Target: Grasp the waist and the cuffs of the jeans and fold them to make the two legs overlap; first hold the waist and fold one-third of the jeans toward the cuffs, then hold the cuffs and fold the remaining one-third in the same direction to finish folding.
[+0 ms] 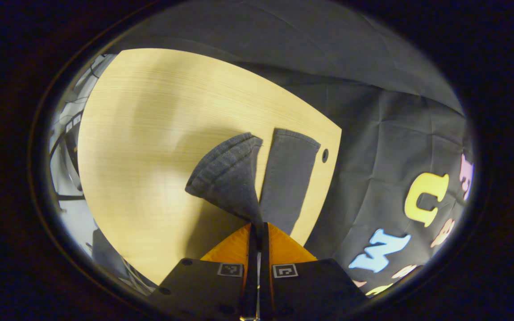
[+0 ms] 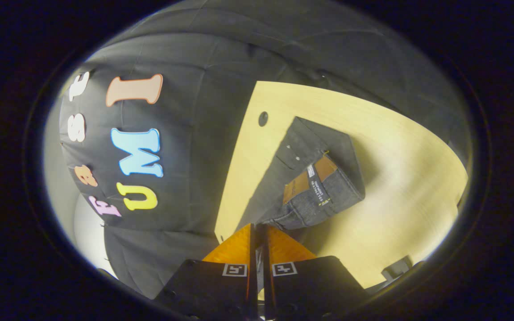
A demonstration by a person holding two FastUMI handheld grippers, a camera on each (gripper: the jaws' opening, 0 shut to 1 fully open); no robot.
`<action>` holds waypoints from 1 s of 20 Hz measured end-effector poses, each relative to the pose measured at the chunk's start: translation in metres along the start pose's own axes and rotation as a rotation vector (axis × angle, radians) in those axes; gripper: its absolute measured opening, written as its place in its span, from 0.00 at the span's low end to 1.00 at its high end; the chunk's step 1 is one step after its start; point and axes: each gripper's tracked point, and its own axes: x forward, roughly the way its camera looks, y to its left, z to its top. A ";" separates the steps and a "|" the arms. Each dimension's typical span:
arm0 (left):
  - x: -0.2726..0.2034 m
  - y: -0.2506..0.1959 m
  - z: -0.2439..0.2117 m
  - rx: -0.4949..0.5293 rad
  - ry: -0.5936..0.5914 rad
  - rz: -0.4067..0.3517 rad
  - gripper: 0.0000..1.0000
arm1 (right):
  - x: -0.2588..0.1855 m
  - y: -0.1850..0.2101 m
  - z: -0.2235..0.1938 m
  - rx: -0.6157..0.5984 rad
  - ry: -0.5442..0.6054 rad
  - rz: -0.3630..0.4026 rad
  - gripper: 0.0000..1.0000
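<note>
Left claw (image 1: 257, 227) clamped on one cuff of jeans (image 1: 239, 178), other leg flat along desk (image 1: 150, 133), right claw (image 2: 257, 228) pinching waist end, jeans running lengthwise away from each claw

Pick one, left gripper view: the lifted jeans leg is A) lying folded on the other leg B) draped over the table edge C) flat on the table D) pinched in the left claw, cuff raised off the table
D: the left claw pinches the raised jeans leg, its cuff hanging above the table, while the other leg lies flat beside it.
</note>
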 end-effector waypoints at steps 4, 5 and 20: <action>0.043 -0.055 0.007 0.001 -0.006 0.025 0.10 | 0.047 0.029 0.043 -0.011 -0.028 -0.027 0.05; 0.055 -0.068 0.006 0.005 -0.001 0.027 0.11 | 0.060 0.032 0.050 -0.006 -0.028 -0.037 0.05; 0.236 -0.094 0.016 0.238 0.028 0.235 0.10 | 0.166 -0.053 0.102 -0.044 -0.158 -0.317 0.00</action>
